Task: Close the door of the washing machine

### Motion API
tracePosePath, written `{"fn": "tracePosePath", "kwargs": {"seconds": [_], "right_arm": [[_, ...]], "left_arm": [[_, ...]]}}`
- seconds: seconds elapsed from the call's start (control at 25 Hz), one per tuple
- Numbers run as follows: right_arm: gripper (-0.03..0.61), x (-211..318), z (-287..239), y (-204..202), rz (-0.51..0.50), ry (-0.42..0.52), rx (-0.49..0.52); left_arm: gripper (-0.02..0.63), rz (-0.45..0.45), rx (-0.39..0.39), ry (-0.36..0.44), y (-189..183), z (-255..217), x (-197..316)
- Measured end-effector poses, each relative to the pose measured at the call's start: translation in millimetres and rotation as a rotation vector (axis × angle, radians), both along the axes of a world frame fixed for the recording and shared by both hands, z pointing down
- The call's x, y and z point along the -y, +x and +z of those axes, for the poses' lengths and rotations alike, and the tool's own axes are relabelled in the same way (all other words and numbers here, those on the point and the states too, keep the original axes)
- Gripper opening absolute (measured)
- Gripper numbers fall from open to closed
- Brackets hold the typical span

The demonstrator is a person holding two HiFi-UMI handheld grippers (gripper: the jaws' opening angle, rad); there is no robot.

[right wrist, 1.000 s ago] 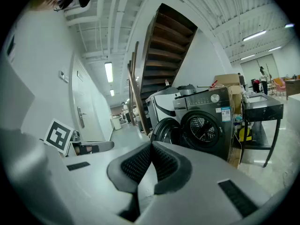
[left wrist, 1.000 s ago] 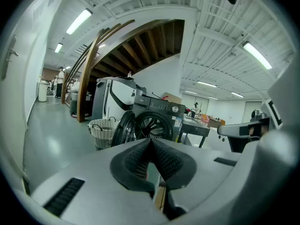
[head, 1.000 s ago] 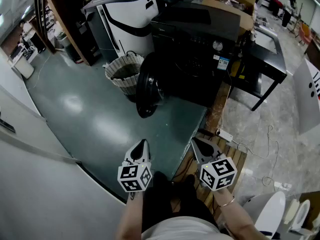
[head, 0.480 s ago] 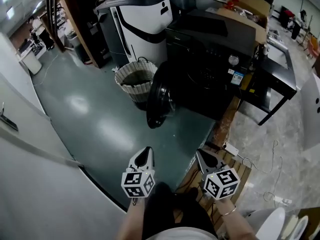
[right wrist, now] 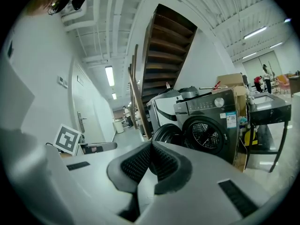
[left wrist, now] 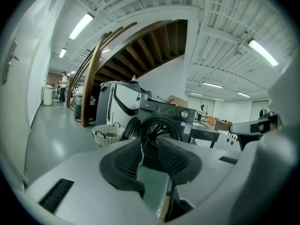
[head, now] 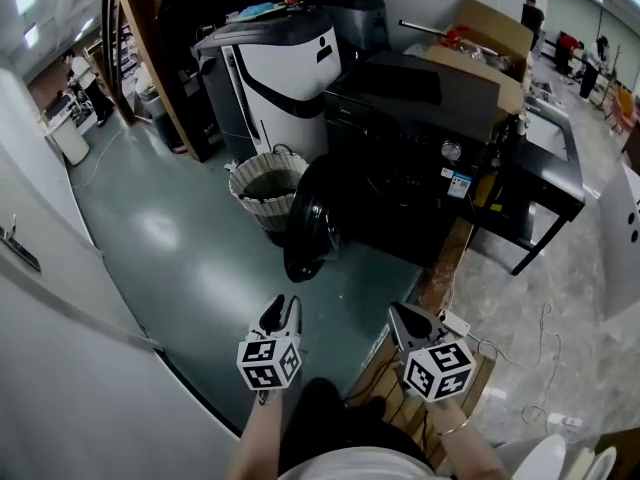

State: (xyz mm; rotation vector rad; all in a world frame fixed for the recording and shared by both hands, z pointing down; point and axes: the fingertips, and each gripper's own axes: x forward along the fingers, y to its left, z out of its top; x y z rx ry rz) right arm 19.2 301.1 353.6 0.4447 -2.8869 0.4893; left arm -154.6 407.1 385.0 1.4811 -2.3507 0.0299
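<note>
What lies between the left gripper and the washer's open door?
Only bare green floor before the door, in the head view. The left gripper has just been opening its jaws, nothing between them.

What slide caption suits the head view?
Left hand-held gripper, empty jaws just opened, and right hand-held gripper face a black washing machine, its round door open beside a wicker basket.

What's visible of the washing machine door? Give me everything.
The door is a round, glossy black porthole, plastic or glass by its look. It stands upright, swung wide open from the front of the black washing machine. In the head view it hangs at the opening's left edge, its lower edge just above the green floor. The drum opening is uncovered. A wicker basket stands close beside the door; whether they touch cannot be told.
</note>
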Motion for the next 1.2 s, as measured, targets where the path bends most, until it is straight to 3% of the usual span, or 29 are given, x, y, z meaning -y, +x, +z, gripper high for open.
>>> {"fn": "tracePosePath", "kwargs": {"seconds": [0.4,0.68,1.2], "right_arm": [[0.008,22,-26,28,-0.026,0.014,0.046],[0.008,44,-22,19,-0.034,-0.011,0.049],[0.008,121,-5,-66,-0.008,-0.041,0.019]], "left_arm": [[0.201,-0.061,-0.012,-0.016,11,-13,16],[0.245,-0.094,-0.024,-0.042,-3,-5,34],[0.261,-0.085,-0.014,-0.090,-108,20,117]]}}
